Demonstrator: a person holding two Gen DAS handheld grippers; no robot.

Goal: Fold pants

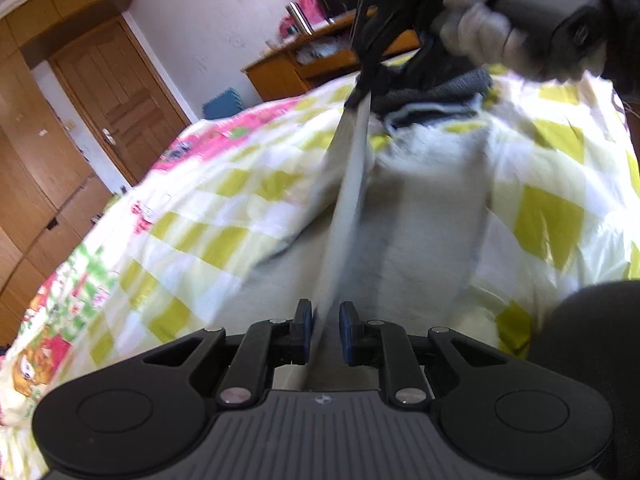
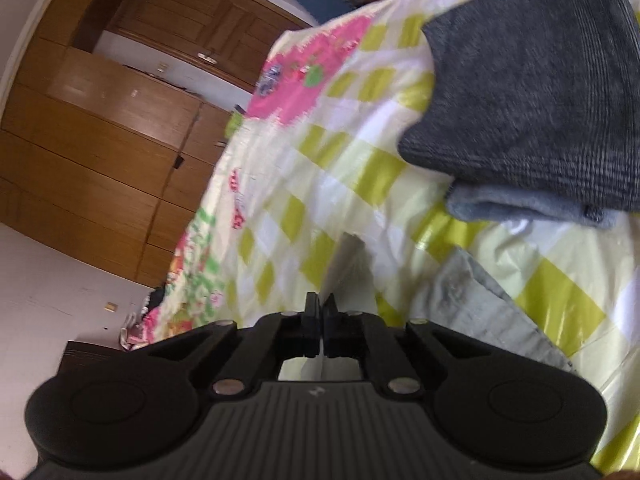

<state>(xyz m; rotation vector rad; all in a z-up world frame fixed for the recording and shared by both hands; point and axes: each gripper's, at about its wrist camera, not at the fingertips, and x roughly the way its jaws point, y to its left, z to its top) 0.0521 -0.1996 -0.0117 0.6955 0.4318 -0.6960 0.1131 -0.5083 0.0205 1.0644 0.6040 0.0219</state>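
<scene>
**Fold in progress: both claws pinching one edge of the pants, lifted off the bed**

I have the light grey soft-fabric pants [image 1: 432, 216] spread on the bed, over the glossy yellow-green and white checked bedspread [image 1: 208, 200]. I judge this as the mid-fold step: one edge is picked up and stretched taut between my two claws, ready to be carried across.

Left claw [image 1: 326, 330]: jaws narrowly apart, a raised strip of the grey fabric running up between the blue pads [image 1: 306, 320]. It looks gripped, blur makes contact hard to confirm. Right claw [image 2: 321, 330]: clenched tight on a thin fold of pale cloth, seen from the left wrist view at the far end of the same taut strip, held by a gloved hand [image 1: 500, 36].

Pants look thin, limp, lightly wrinkled; a hemmed edge lies flat at right in the right wrist view. The rest of the garment rests flat on the bed.

Near the far end sits a dark grey ribbed knit garment [image 2: 532, 92] stacked on a lighter grey-blue folded cloth [image 2: 520, 204].

Next move, my guess: carry both claws together sideways, keep the edge taut, lay it down aligned with the opposite edge, then let go.
</scene>
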